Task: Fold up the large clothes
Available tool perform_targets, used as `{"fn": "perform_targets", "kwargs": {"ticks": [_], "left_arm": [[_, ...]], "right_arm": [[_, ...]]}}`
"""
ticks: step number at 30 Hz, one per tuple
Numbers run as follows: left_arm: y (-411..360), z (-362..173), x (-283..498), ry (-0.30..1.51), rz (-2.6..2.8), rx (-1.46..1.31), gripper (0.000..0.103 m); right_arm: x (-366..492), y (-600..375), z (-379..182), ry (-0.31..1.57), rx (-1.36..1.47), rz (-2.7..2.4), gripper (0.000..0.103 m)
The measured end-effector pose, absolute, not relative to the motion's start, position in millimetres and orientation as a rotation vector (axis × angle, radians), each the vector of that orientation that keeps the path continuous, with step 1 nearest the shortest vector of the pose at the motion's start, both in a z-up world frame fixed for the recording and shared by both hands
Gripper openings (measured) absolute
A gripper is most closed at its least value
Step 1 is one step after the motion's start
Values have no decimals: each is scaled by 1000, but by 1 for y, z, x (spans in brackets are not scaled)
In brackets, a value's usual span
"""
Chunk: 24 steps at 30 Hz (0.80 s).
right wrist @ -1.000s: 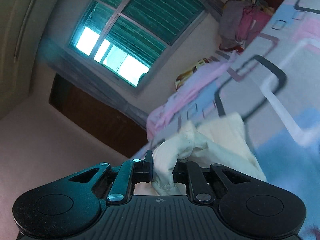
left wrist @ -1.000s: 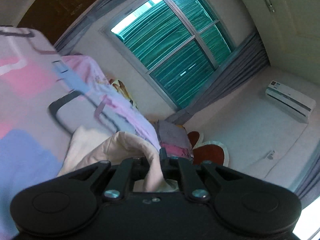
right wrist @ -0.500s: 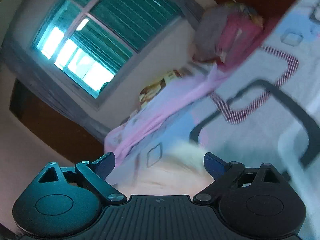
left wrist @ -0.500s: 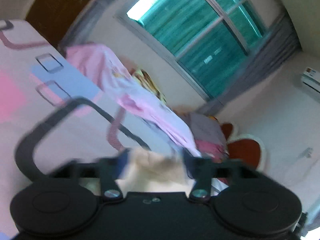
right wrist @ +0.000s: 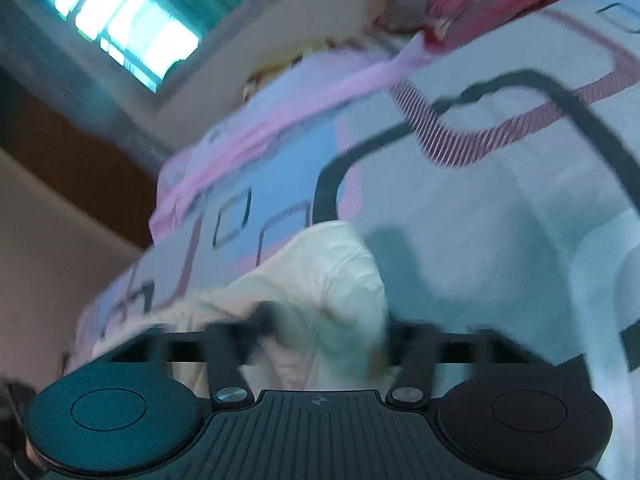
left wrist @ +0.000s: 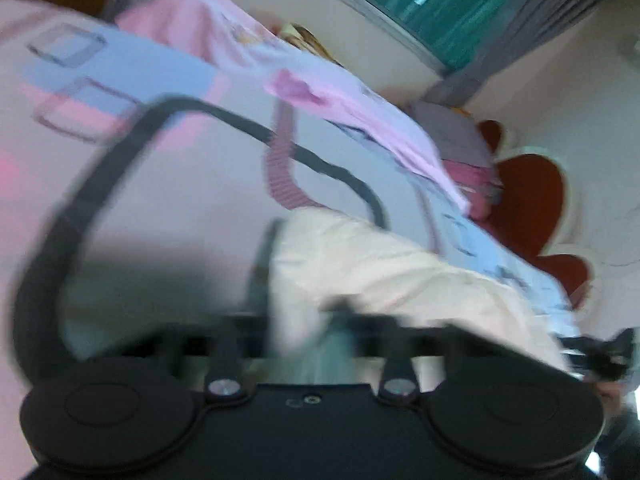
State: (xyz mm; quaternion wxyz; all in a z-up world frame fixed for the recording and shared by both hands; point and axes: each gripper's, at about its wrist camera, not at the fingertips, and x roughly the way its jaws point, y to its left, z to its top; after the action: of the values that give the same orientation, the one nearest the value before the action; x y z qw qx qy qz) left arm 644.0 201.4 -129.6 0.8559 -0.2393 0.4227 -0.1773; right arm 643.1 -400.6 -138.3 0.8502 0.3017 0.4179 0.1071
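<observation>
A cream garment [left wrist: 384, 268] lies bunched on the patterned bed sheet [left wrist: 168, 200], right in front of both grippers. It also shows in the right wrist view [right wrist: 320, 280]. My left gripper [left wrist: 304, 320] is low over the garment's near edge, jaws spread and blurred by motion. My right gripper [right wrist: 320, 332] is likewise open, with the cloth lying between its fingers but not pinched. The fingertips are smeared in both views.
A pink blanket [left wrist: 248, 48] lies along the bed's far side. A pile of grey and pink clothes [left wrist: 464, 152] sits by the red headboard [left wrist: 528, 192]. The window [right wrist: 120, 24] and a brown door [right wrist: 80, 168] are behind.
Both grippers were shut on the cream garment a second ago. They opened and let it drop on the bed, and both have since dipped toward the bed.
</observation>
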Motion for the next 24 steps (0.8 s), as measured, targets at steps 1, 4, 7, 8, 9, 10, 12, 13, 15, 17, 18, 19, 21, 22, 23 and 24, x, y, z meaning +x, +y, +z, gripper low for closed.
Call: {"fn": "perform_targets", "kwargs": {"ticks": [1,4,7,8,9,10,12,13,15,17,18,19,21,22,23,24], "left_arm": [[199,-127,643,869,-377,-490,5],[201,-115,635,759,-386,-502,3],[203,-99,628,645,-408,-514,3],[201,-95,628,626,-418,-512,3],[201,-93,631,621,-420,-514,3],[200,-97,635,633,-412,-511,3],[194,-115,647,717,-365,-480,3],[190,-125,651,763,-348,-462,4],[182,-141,654,811,-338,-430,5],[182,-147,653,807,-322,-453,8],[184,-148,653,808,-315,-463,11],[186,-149,653,811,-312,-472,16],[195,-146,650,801,-295,-509,27],[202,-144,647,789,-275,-536,44],[209,-139,640,768,-243,-557,61],[214,-130,632,736,-195,-557,64]], "right_arm": [[640,-397,-135,853,597,229,19],[625,-399,-116,731,576,232,9],[618,-400,-98,641,571,231,9],[619,-398,-94,624,557,224,9],[625,-395,-94,629,547,208,9],[629,-394,-99,650,540,191,9],[641,-390,-123,759,537,137,9],[647,-388,-135,817,529,116,9],[649,-385,-157,874,546,84,9],[646,-391,-164,860,615,66,9],[646,-393,-164,862,635,65,9],[644,-395,-163,864,641,67,9],[640,-398,-155,863,630,38,35],[635,-400,-148,847,603,-7,75],[628,-400,-136,807,563,-56,89],[618,-398,-124,756,519,-52,90]]}}
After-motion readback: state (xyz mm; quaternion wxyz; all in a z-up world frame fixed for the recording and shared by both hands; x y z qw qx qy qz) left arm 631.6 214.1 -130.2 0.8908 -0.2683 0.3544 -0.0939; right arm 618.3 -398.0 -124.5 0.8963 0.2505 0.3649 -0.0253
